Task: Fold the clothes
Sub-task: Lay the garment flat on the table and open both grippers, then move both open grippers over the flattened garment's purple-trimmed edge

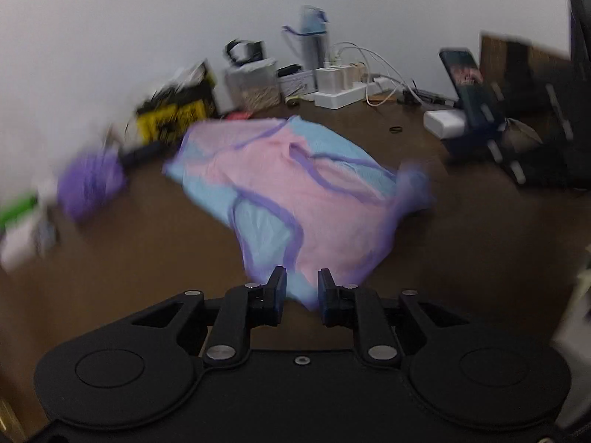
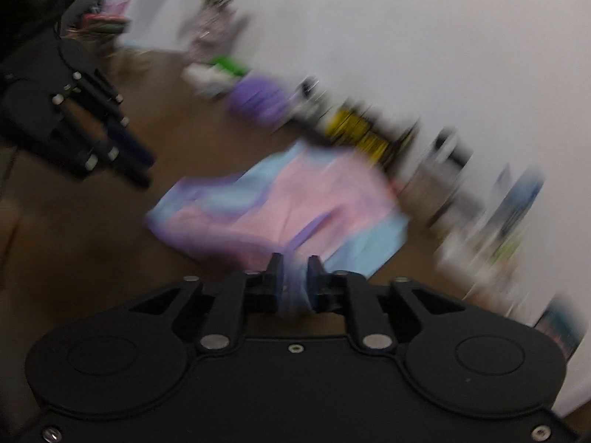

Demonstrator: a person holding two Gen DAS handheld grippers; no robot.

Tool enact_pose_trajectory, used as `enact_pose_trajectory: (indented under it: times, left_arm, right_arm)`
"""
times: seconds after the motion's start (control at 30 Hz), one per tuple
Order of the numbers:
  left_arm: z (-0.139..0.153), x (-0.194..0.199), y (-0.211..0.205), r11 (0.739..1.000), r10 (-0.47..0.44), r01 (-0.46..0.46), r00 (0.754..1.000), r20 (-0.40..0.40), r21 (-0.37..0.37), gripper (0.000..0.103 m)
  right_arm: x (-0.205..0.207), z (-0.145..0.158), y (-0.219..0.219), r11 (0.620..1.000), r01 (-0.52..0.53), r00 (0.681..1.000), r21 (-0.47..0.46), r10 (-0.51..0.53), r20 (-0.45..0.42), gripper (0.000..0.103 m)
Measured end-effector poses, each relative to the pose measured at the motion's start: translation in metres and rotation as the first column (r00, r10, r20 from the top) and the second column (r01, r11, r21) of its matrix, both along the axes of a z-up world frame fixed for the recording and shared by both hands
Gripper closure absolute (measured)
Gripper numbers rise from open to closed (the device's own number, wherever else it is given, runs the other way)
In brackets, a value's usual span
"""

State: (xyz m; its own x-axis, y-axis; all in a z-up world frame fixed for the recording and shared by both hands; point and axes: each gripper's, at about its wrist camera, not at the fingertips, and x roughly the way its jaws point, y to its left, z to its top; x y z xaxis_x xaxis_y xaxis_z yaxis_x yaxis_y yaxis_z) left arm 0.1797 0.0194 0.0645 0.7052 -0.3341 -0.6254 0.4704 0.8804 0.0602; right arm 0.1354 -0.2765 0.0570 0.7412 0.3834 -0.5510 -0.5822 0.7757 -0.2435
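A pink and light-blue garment with purple trim point(image 1: 295, 184) lies crumpled on the brown table. In the left wrist view my left gripper point(image 1: 302, 280) has its jaws slightly apart around the garment's near blue-and-purple corner; the cloth hangs between them. In the right wrist view the same garment point(image 2: 280, 206) shows blurred, and my right gripper point(image 2: 294, 269) is closed on a bunched purple-pink edge of it. The left gripper also shows in the right wrist view point(image 2: 144, 170) at upper left, and the right gripper shows in the left wrist view point(image 1: 509, 155) at right.
Along the wall stand a yellow-black box point(image 1: 177, 110), a white power strip with chargers and cables point(image 1: 343, 88), a clear container point(image 1: 255, 85), a bottle point(image 1: 314, 37) and a phone on a stand point(image 1: 465, 74). A purple bundle point(image 1: 92, 184) lies at left.
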Motion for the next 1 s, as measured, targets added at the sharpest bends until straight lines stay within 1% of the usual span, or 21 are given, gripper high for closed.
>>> enact_pose_trajectory:
  times: [0.03, 0.07, 0.1, 0.13, 0.17, 0.27, 0.33, 0.37, 0.4, 0.43, 0.5, 0.6, 0.67, 0.7, 0.73, 0.77, 0.8, 0.83, 0.87, 0.93, 1.0]
  left_arm:
    - [0.006, 0.0, 0.005, 1.0, 0.006, -0.006, 1.0, 0.01, -0.014, 0.061]
    - [0.011, 0.0, 0.01, 1.0, 0.013, -0.013, 1.0, 0.021, -0.028, 0.052]
    - [0.018, -0.001, 0.01, 0.999, 0.043, -0.042, 0.996, 0.073, -0.019, 0.049]
    - [0.024, 0.003, 0.01, 0.995, 0.102, -0.101, 0.988, 0.118, -0.013, 0.047]
    - [0.027, 0.018, 0.007, 0.994, 0.11, -0.109, 0.987, 0.119, -0.013, 0.047]
    - [0.024, 0.048, 0.0, 0.984, 0.178, -0.179, 0.978, 0.11, 0.005, 0.047]
    - [0.015, 0.071, -0.008, 0.973, 0.224, -0.228, 0.97, 0.096, 0.037, 0.047]
    - [0.01, 0.083, -0.012, 0.966, 0.246, -0.251, 0.965, 0.089, 0.052, 0.047]
    - [0.005, 0.093, -0.012, 0.965, 0.255, -0.258, 0.965, 0.067, 0.045, 0.047]
    - [0.0, 0.103, -0.013, 0.963, 0.264, -0.266, 0.964, 0.044, 0.038, 0.047]
    - [-0.011, 0.124, -0.016, 0.964, 0.266, -0.266, 0.964, -0.003, 0.024, 0.047]
    - [-0.025, 0.147, -0.014, 0.958, 0.287, -0.287, 0.956, -0.054, 0.0, 0.048]
    - [-0.027, 0.156, -0.013, 0.957, 0.287, -0.289, 0.956, -0.067, -0.021, 0.053]
    - [-0.03, 0.167, -0.013, 0.956, 0.282, -0.287, 0.955, -0.095, -0.052, 0.056]
    - [-0.031, 0.171, -0.013, 0.954, 0.286, -0.293, 0.952, -0.111, -0.06, 0.065]
    - [-0.032, 0.172, -0.014, 0.954, 0.286, -0.295, 0.951, -0.117, -0.062, 0.082]
    - [-0.038, 0.18, -0.013, 0.951, 0.288, -0.302, 0.946, -0.151, -0.074, 0.092]
    - [-0.04, 0.182, -0.012, 0.944, 0.303, -0.319, 0.94, -0.156, -0.087, 0.099]
    - [-0.04, 0.182, -0.011, 0.941, 0.309, -0.325, 0.938, -0.158, -0.09, 0.101]
    - [-0.04, 0.182, -0.002, 0.915, 0.366, -0.388, 0.914, -0.174, -0.114, 0.102]
    - [-0.039, 0.178, 0.013, 0.873, 0.44, -0.464, 0.882, -0.169, -0.147, 0.102]
  right_arm:
    - [-0.008, 0.005, -0.005, 1.0, 0.024, 1.0, 0.019, -0.024, 0.002, 0.065]
    - [-0.012, 0.018, -0.004, 0.999, 0.041, 0.999, 0.029, -0.042, 0.013, 0.058]
    - [-0.019, 0.023, -0.012, 0.994, 0.086, 0.995, 0.074, -0.088, 0.036, 0.056]
    - [-0.015, 0.028, -0.015, 0.99, 0.102, 0.993, 0.099, -0.107, 0.046, 0.048]
    - [-0.011, 0.033, -0.019, 0.985, 0.118, 0.991, 0.125, -0.125, 0.055, 0.046]
    - [0.022, 0.026, -0.013, 0.971, 0.197, 0.974, 0.134, -0.209, 0.089, 0.046]
    - [0.04, 0.018, -0.023, 0.962, 0.24, 0.968, 0.127, -0.248, 0.048, 0.051]
    - [0.049, 0.015, -0.029, 0.957, 0.261, 0.963, 0.123, -0.266, 0.027, 0.056]
    - [0.069, 0.008, -0.031, 0.945, 0.293, 0.956, 0.143, -0.292, -0.025, 0.059]
    - [0.084, 0.003, -0.032, 0.936, 0.314, 0.949, 0.159, -0.309, -0.059, 0.06]
    - [0.104, -0.007, -0.031, 0.929, 0.333, 0.942, 0.159, -0.322, -0.093, 0.06]
    - [0.131, -0.018, -0.027, 0.924, 0.35, 0.934, 0.153, -0.332, -0.13, 0.06]
    - [0.14, -0.023, -0.025, 0.922, 0.356, 0.931, 0.151, -0.336, -0.144, 0.064]
    - [0.149, -0.026, -0.024, 0.921, 0.36, 0.928, 0.151, -0.336, -0.161, 0.068]
    - [0.152, -0.026, -0.024, 0.918, 0.366, 0.924, 0.155, -0.339, -0.177, 0.069]
    - [0.154, -0.026, -0.025, 0.915, 0.371, 0.921, 0.156, -0.341, -0.188, 0.074]
    - [0.161, -0.03, -0.024, 0.91, 0.382, 0.914, 0.159, -0.346, -0.213, 0.08]
    - [0.163, -0.032, -0.025, 0.905, 0.391, 0.91, 0.166, -0.353, -0.216, 0.093]
    - [0.163, -0.031, -0.025, 0.903, 0.397, 0.908, 0.165, -0.36, -0.217, 0.099]
    - [0.162, -0.03, -0.029, 0.89, 0.418, 0.899, 0.184, -0.375, -0.226, 0.099]
    - [0.159, -0.03, -0.039, 0.859, 0.467, 0.877, 0.211, -0.419, -0.237, 0.099]
